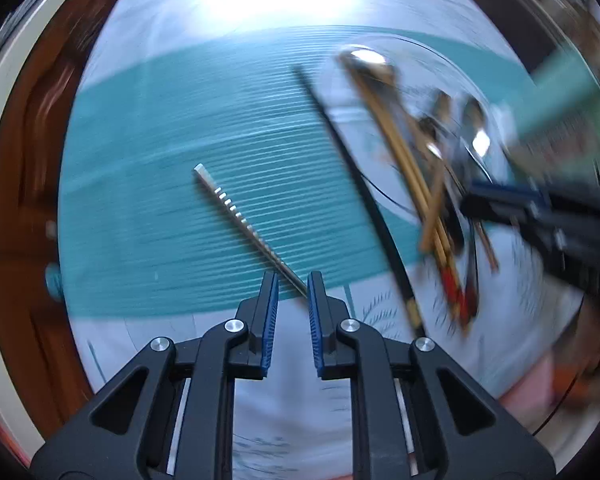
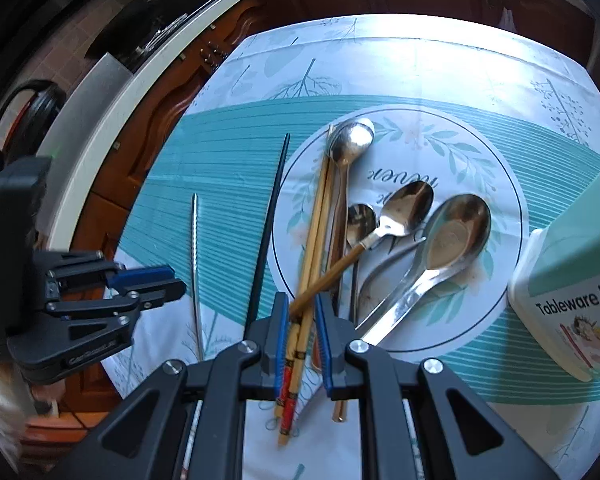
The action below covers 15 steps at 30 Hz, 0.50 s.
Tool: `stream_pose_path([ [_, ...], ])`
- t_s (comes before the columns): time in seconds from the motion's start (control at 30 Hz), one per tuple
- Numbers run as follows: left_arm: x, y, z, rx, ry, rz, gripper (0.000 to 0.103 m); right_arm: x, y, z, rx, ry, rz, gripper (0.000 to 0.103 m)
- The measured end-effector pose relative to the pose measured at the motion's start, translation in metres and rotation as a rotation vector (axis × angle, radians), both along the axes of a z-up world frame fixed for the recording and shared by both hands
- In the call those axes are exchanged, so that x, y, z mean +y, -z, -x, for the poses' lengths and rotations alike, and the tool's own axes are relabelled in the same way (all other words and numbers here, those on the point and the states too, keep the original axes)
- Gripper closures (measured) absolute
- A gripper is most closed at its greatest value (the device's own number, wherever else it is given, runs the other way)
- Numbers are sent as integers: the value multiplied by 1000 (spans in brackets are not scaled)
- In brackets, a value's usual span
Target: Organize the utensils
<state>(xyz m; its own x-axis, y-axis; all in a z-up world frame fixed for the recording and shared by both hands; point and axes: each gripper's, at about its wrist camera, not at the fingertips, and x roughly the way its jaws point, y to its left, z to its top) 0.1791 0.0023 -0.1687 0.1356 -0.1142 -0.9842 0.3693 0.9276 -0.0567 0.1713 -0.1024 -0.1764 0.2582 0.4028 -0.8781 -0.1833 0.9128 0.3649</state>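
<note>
On the table's leaf-printed cloth (image 2: 420, 60), the right gripper (image 2: 302, 334) straddles the pale bamboo chopsticks (image 2: 314, 236) with jaws open; best to close low and square. Left gripper (image 1: 292, 312), also open, sits over the ridged steel chopstick (image 1: 240, 220).

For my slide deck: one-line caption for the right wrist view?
Open right gripper hovers over wooden chopsticks piled with steel spoons on a teal placemat.

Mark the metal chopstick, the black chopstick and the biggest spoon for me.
metal chopstick (image 1: 236, 210), left wrist view, ridged middle.
black chopstick (image 2: 269, 216), right wrist view, mid-shaft.
biggest spoon (image 2: 458, 236), right wrist view, bowl.
</note>
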Motion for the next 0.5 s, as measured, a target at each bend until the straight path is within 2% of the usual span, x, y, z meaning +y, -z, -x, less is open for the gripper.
stream_pose_path([
  [0.1,-6,-3,17,-83,222,-48,91,-2,4,3,10,-7,10,89],
  [0.2,-13,2,39,-167,453,-151,91,-6,7,4,21,1,18,89],
  [0.33,-16,13,61,-259,663,-272,91,-10,8,6,24,7,11,89],
  [0.5,-16,26,89,-356,932,-375,91,-10,7,9,20,0,9,89],
])
